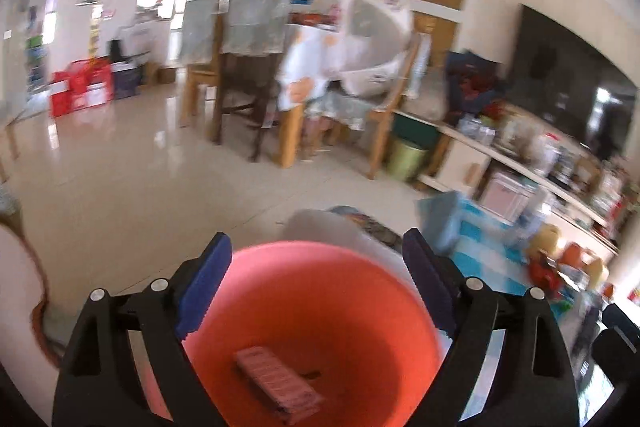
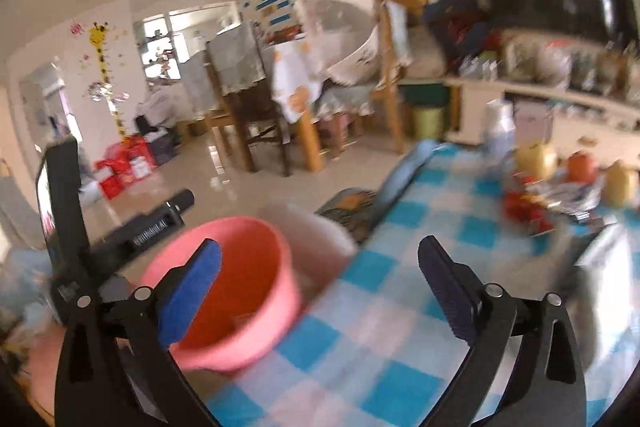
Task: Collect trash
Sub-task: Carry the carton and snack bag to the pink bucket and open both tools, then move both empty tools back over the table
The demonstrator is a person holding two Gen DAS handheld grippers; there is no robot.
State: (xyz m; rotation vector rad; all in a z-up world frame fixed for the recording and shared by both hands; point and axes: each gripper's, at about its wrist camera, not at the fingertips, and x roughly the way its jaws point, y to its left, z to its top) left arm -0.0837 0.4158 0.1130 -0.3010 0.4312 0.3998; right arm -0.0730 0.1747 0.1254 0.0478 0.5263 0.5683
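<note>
Left wrist view: one round pink plastic basin (image 1: pixel 320 327) fills the lower middle, sitting between the two blue-padded fingers of the left claw (image 1: pixel 317 251). Fingers spread wide, pads off the rim as far as the blur allows; nothing gripped. One piece of trash counted inside the basin: a small flattened pinkish-red carton (image 1: pixel 276 383), lying on the basin floor, below and behind the fingertips. One white bin-like shape (image 1: pixel 340 227) just beyond the basin's far rim, too blurred to name further.

Right wrist view: same pink basin (image 2: pixel 224 287) seen from the side, standing at the left edge of the blue-and-white checked desk (image 2: pixel 400 287). Right claw (image 2: pixel 320 251) spread wide and empty; its left finger overlaps the basin's near wall in the picture, contact not determinable, and the right finger hangs over bare checked cloth. The carton does not show from here. This view alone shows the other black handheld rig (image 2: pixel 132 235) at left, plus clutter on the desk's far side: one white bottle (image 2: pixel 500 131), yellowish and orange items, red items, all smeared.

Both views: wooden dining chairs (image 1: pixel 240 67), one green waste bin (image 1: pixel 406 159) on the floor, one dark television (image 1: pixel 568 87) on the wall.
</note>
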